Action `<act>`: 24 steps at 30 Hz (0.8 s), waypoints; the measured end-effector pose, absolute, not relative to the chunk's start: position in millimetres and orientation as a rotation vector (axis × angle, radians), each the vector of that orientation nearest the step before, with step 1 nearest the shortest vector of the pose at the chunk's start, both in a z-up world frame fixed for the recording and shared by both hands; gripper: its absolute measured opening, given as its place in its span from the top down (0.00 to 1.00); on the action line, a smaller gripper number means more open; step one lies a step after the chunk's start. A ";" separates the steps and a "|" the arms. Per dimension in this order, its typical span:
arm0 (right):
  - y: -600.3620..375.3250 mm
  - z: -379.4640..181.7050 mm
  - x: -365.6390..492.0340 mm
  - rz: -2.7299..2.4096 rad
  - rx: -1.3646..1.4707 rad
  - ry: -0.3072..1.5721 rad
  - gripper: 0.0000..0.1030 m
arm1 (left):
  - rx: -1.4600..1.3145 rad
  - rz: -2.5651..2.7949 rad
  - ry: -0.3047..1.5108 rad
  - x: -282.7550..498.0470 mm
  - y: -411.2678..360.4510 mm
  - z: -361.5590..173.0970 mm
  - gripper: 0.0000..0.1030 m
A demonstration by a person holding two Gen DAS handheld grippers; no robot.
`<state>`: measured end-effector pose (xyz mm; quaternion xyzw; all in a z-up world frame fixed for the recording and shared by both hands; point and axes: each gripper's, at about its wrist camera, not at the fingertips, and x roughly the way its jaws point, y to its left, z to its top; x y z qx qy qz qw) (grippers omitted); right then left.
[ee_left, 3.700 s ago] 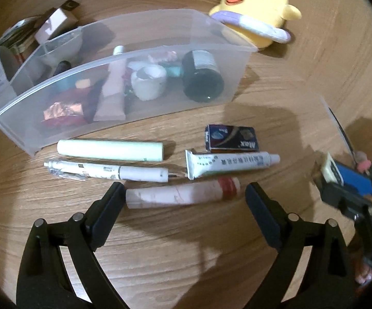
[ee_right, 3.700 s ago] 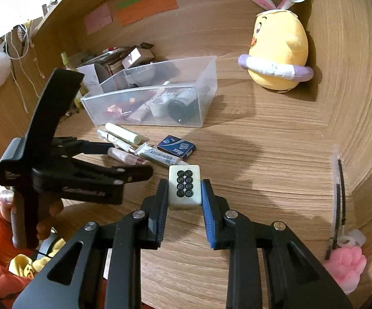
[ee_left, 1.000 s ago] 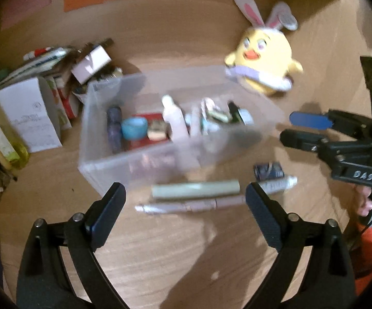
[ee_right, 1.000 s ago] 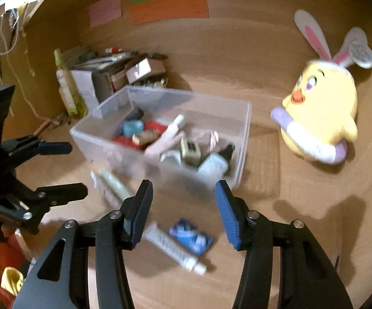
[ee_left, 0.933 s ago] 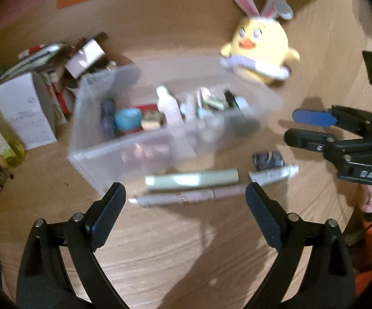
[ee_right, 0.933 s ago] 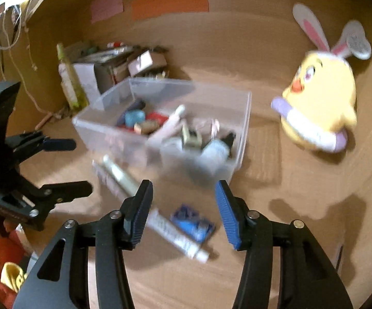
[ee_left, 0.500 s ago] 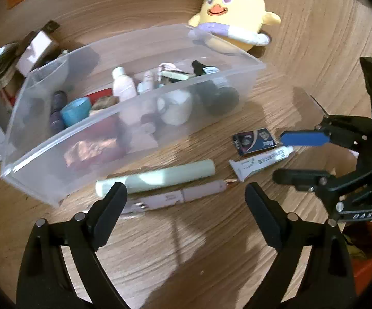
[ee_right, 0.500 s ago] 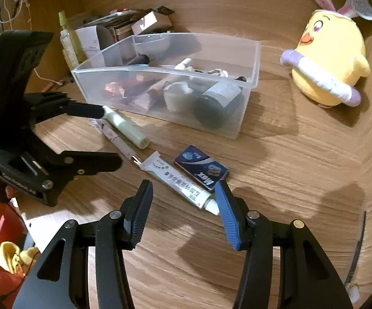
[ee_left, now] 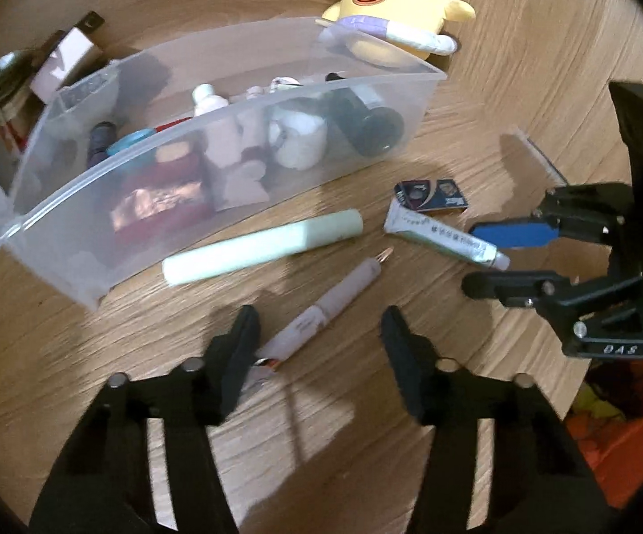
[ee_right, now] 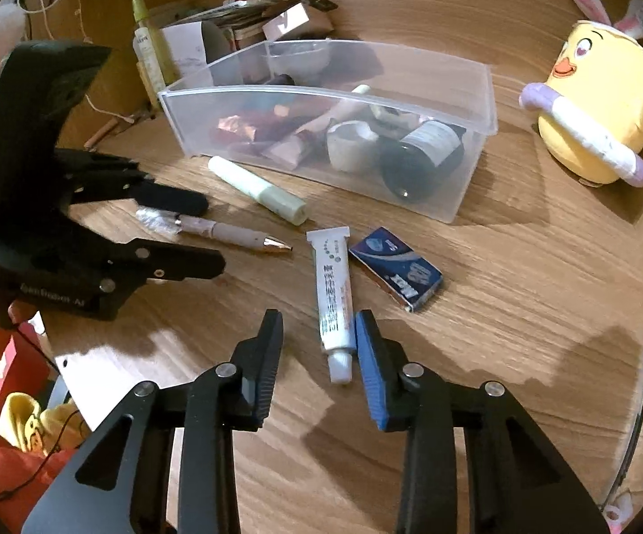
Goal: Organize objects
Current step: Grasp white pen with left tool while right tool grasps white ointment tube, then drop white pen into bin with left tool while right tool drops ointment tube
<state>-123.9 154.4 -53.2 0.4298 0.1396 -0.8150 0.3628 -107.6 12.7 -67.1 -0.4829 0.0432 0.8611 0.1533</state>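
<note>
On the wooden table [ee_right: 521,267] a clear plastic bin [ee_right: 477,102] sits in the upper middle of the right wrist view, filled with small things: a dark bottle [ee_right: 423,151], a white cup [ee_right: 350,142] and some tubes.

In front of the bin lie four loose things. A pale green tube [ee_right: 259,189] lies just beside the bin's front wall. A pink pen [ee_right: 232,233] lies below it, tip pointing to the right of the frame. A white tube [ee_right: 332,293] lies lengthwise in the lower middle, and a blue box [ee_right: 394,269] lies just to its right.

The right claw [ee_right: 319,356] stands apart, its fingers on either side of the white tube's cap end; the blue-padded finger [ee_right: 372,369] is close beside the cap, and contact cannot be told.

The left claw [ee_left: 317,338] is also apart, low over the table around the rear end of the pen [ee_left: 330,307]. In that view the bin [ee_left: 232,204] fills the upper left, with a yellow plush chick [ee_left: 392,4] behind it at the top.
</note>
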 end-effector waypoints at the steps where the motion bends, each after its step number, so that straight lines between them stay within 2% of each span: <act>1: 152.9 -53.2 -125.4 -2.103 1.103 0.358 0.70 | -1.381 2.484 0.129 -105.3 11.6 -66.7 0.55; 3: 151.0 -53.2 -127.4 -2.121 1.097 0.354 0.71 | -1.376 2.511 0.127 -104.3 9.5 -66.8 0.66; 6: 150.1 -53.4 -126.7 -2.148 1.092 0.366 0.85 | -1.363 2.534 0.109 -102.0 5.1 -66.6 0.77; 10: 154.6 -53.2 -121.3 -2.164 1.091 0.348 0.86 | -1.355 2.520 0.091 -91.2 9.0 -66.4 0.90; 18: 164.3 -45.2 -109.2 -2.193 1.067 0.256 0.86 | -1.353 2.539 0.083 -68.9 23.7 -66.5 0.90; 24: 165.5 -29.0 -106.3 -2.221 1.015 0.206 0.86 | -1.283 2.590 0.011 -66.5 19.9 -52.6 0.90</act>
